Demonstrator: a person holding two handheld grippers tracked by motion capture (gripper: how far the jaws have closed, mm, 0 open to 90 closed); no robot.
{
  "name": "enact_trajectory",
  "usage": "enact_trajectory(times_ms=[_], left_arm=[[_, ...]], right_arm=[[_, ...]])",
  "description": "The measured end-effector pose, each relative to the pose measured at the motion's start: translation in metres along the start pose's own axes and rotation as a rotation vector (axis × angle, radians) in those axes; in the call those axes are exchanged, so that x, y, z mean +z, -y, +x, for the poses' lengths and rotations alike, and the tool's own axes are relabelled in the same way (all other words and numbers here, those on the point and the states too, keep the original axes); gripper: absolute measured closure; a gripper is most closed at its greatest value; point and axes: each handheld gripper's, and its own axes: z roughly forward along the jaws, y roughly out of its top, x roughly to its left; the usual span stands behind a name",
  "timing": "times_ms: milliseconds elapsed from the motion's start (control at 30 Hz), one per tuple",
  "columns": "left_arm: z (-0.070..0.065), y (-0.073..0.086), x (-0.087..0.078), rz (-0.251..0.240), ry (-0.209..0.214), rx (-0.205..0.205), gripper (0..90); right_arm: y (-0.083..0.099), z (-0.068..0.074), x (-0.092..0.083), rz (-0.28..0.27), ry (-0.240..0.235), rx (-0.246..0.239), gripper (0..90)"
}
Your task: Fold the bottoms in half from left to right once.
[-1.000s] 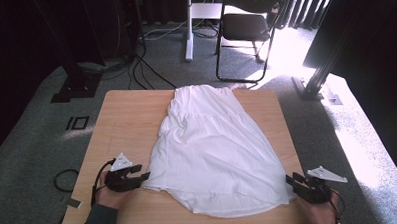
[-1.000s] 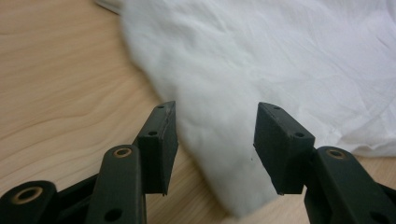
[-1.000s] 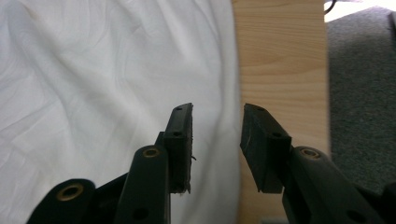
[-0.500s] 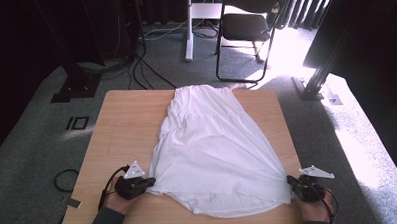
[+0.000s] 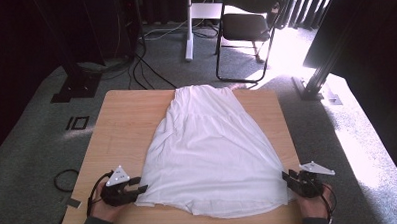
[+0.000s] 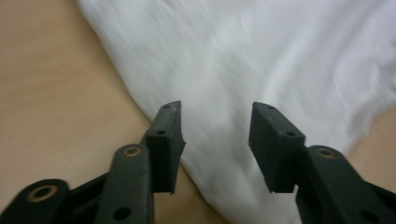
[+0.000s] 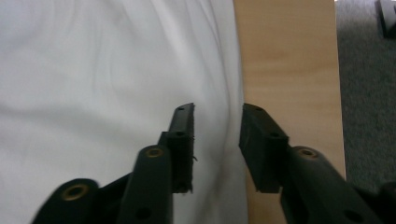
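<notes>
A white garment [image 5: 213,151] lies spread flat on the wooden table [image 5: 127,124], with its narrow end far and its wide hem near. My left gripper [image 5: 139,187] sits at the hem's near left corner. Its jaws have just been opening and now stand apart over the white cloth [image 6: 261,56], not pressing it. My right gripper [image 5: 288,178] is at the hem's near right corner. Its jaws have just been opening too and straddle the cloth's edge [image 7: 93,70] beside bare table [image 7: 285,60]. A hand holds each gripper low at the table's near edge.
A black folding chair [image 5: 248,25] and a white post [image 5: 188,27] stand on the grey carpet beyond the table. Cables [image 5: 145,69] and a black stand base [image 5: 75,86] lie at the far left. A dark frame [image 5: 320,82] stands at the right.
The left gripper has shifted a little toward the table's near edge at the garment's left corner. The right gripper has stayed at the right corner of the hem.
</notes>
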Motion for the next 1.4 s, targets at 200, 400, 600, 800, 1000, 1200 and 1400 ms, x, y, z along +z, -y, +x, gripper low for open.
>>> enact_trajectory(times_ms=[200,400,600,800,1000,1200,1400], left_arm=[[0.031,-0.034,0.029,-0.049,-0.092,-0.056,47.1],[0.053,-0.061,0.077,0.002,-0.117,-0.104,44.8],[0.059,-0.070,0.107,0.080,-0.148,-0.112,43.1],[0.054,-0.067,0.107,0.091,-0.116,-0.077,86.2],[0.051,-0.049,0.084,0.099,-0.125,-0.055,88.1],[0.040,-0.027,0.060,0.094,-0.116,-0.048,88.1],[0.024,-0.003,0.030,0.096,-0.104,-0.030,87.9]], right_arm=[[-0.036,0.004,0.030,-0.055,-0.048,-0.033,55.8],[-0.064,0.000,0.075,-0.041,-0.045,0.004,54.5],[-0.078,-0.003,0.108,0.009,-0.035,0.001,57.7],[-0.077,-0.004,0.118,0.095,-0.001,-0.048,82.9],[-0.067,0.002,0.108,0.099,0.060,-0.068,89.1],[-0.046,0.020,0.086,0.107,0.055,-0.094,89.1],[-0.017,0.031,0.058,0.091,-0.017,-0.050,88.6]])
